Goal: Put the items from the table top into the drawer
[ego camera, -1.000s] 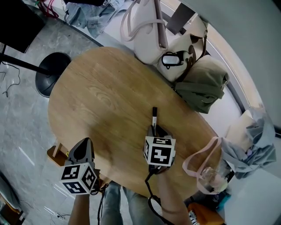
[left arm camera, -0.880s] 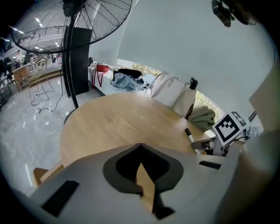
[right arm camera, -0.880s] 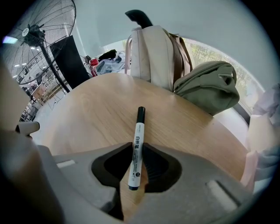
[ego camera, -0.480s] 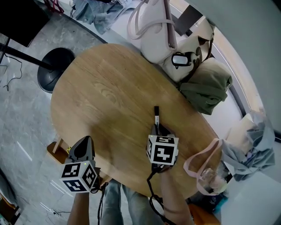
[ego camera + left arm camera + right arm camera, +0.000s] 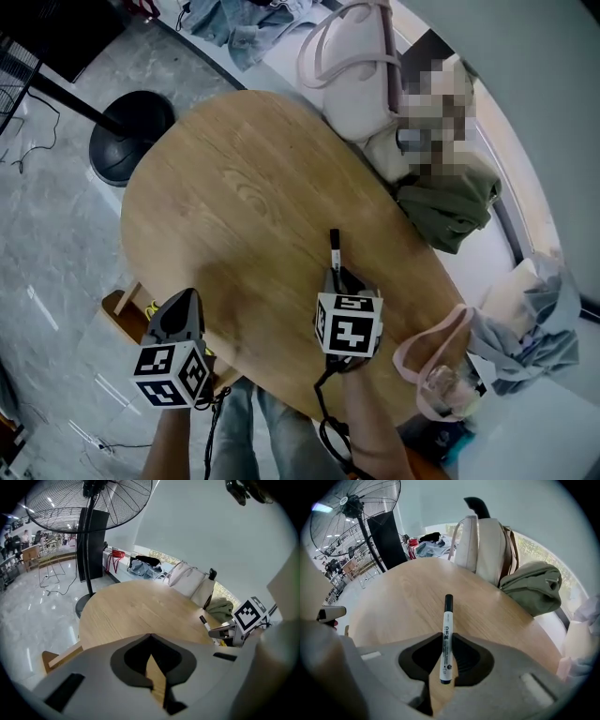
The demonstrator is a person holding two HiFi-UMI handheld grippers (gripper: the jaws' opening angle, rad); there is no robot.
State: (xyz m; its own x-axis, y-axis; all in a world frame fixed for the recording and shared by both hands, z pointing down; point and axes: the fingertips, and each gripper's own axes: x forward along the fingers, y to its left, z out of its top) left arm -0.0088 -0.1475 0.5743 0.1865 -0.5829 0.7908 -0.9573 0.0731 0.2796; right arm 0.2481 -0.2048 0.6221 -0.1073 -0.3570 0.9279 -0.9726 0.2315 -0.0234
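Observation:
A white marker with a black cap (image 5: pixel 333 246) lies on the oval wooden table (image 5: pixel 244 187), cap pointing away from me. My right gripper (image 5: pixel 336 277) is shut on its near end. Its jaws have just been closing, and in the right gripper view the marker (image 5: pixel 446 620) sits pinched between the pads of the right gripper (image 5: pixel 446 637). My left gripper (image 5: pixel 187 296) hangs at the table's near left edge, shut and holding nothing. In its own view the left gripper (image 5: pixel 150 636) has its tips touching above the wood.
White bags (image 5: pixel 352 84) and an olive green bag (image 5: pixel 450 202) stand along the table's far right side. A pink-handled clear bag (image 5: pixel 436 375) sits near right. A fan's black base (image 5: pixel 131 141) is on the floor, and a wooden piece (image 5: pixel 117 309) juts out below the left gripper.
The head view has slid, so the table sits lower and further right in the picture. The right gripper stays on the marker's near end. The left gripper has shifted a little.

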